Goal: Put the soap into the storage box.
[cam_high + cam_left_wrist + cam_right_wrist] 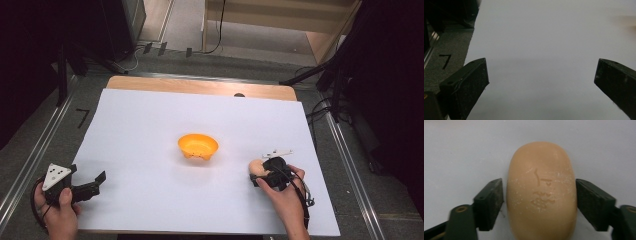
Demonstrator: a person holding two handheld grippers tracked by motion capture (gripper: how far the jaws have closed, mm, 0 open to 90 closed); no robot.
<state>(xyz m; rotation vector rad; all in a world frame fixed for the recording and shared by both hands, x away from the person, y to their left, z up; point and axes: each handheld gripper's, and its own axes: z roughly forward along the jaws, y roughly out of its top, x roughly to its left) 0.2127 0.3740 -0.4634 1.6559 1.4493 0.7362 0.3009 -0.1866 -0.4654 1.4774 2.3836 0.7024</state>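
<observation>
Near the white surface's [150,130] right front corner, right gripper [539,202] clenches the soap bar [541,192]; its rounded, slick sides could squirt free; left gripper [541,82] gapes, holding nothing.

black claws [539,202]; grey three-cornered plate [55,175]

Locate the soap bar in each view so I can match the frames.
High view: soap bar lower right, at the right gripper, right of the orange bowl.
Left gripper view: cannot place it; only a blurred tan smear at the upper right edge.
Right gripper view: soap bar centre, between the jaws.
Shared landmark: white sheet.
</observation>
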